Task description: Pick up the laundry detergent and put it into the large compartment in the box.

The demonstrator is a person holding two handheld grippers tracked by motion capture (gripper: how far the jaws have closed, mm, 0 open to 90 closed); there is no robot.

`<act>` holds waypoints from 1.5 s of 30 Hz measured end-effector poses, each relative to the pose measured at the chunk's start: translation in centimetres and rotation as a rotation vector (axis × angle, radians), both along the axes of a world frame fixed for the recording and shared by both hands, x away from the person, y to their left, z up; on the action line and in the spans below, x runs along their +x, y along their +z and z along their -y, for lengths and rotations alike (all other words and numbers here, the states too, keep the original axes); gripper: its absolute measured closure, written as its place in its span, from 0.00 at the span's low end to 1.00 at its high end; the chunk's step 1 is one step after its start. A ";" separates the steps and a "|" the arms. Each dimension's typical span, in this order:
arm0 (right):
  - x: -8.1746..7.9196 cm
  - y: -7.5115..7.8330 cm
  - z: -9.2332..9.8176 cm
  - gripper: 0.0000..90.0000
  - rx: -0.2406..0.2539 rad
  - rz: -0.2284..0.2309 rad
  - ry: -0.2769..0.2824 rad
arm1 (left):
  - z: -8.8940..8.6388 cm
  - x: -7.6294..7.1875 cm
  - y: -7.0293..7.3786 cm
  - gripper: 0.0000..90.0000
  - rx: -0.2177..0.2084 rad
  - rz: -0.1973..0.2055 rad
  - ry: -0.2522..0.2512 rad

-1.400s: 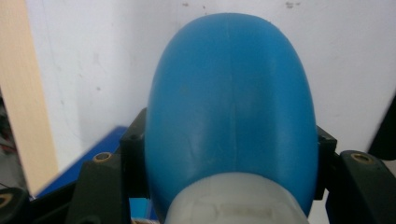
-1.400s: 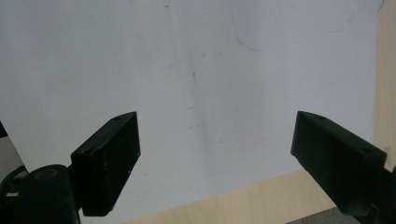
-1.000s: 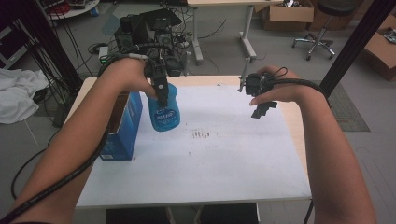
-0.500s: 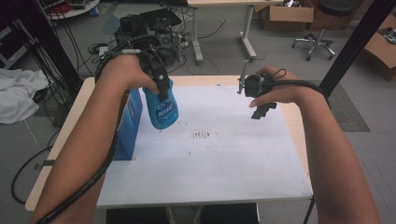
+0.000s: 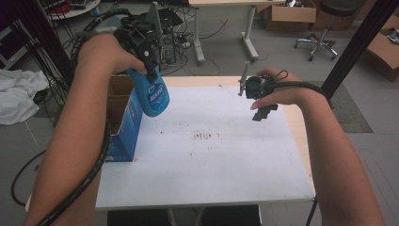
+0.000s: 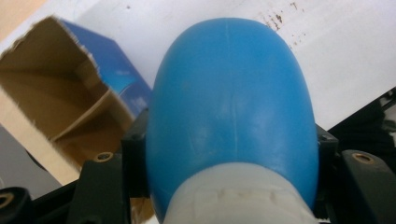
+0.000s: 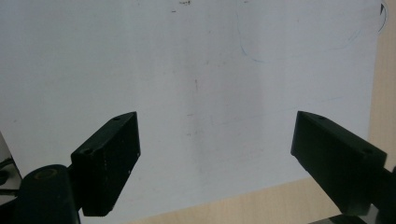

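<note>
The left gripper (image 5: 149, 56) is clamped on a blue bottle (image 5: 154, 95), its jaws pressing either side of the bottle's body just below the white neck, and it holds the bottle in the air above the white board (image 5: 221, 155), clear of the surface. Taking the open blue cardboard box (image 5: 123, 123) as the landmark: the bottle hangs just beside and above the box's right edge, tilted, its rounded base pointing down toward the board. In the left gripper view the box's brown inside (image 6: 60, 102) lies past the bottle (image 6: 229, 112). The right gripper (image 5: 263, 110) hovers well apart from the box, over the board's far right part, with its jaws spread wide and nothing between them; below it lies bare white board (image 7: 205, 84)
</note>
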State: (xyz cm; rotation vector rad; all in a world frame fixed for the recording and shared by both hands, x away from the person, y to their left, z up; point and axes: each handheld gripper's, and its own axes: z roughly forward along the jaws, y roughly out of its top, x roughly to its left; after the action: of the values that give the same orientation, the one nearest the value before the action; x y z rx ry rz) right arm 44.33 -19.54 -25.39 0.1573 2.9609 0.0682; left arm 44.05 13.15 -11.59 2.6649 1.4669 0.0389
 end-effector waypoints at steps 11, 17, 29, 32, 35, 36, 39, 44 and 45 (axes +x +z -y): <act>0.0 0.1 -0.1 0.17 0.003 0.002 0.005 | -4.5 -1.0 3.0 0.43 -0.017 -0.013 0.179; 0.0 0.0 -0.2 0.17 0.003 0.001 0.009 | -6.6 -1.4 3.8 0.43 -0.002 -0.034 0.292; 0.0 0.3 0.0 0.17 0.011 0.006 0.010 | -10.3 -1.8 3.3 0.43 0.079 -0.065 0.515; 0.0 0.3 0.2 0.17 0.012 0.007 0.008 | -11.1 -1.8 2.9 0.43 0.090 -0.059 0.542; 0.0 0.4 0.2 0.17 0.012 0.006 0.008 | -11.4 -1.8 2.4 0.43 0.092 -0.068 0.554; 0.0 0.4 0.2 0.17 0.013 0.009 0.009 | -11.5 -1.7 2.2 0.43 0.088 -0.070 0.549; -0.1 0.4 0.2 0.17 0.017 0.009 0.011 | -11.7 -1.6 1.7 0.43 0.077 -0.077 0.541; -0.2 0.4 0.0 0.17 0.013 0.009 0.014 | -11.7 -1.4 0.3 0.43 0.075 -0.089 0.533; -0.2 0.4 0.0 0.17 0.013 0.009 0.015 | -11.7 -1.3 0.0 0.43 0.074 -0.093 0.533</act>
State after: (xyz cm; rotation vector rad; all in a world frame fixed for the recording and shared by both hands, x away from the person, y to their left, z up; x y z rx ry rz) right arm 44.15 -19.57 -25.01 0.1369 2.9535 0.0900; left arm 42.70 24.88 -11.64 2.2705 2.1990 0.0095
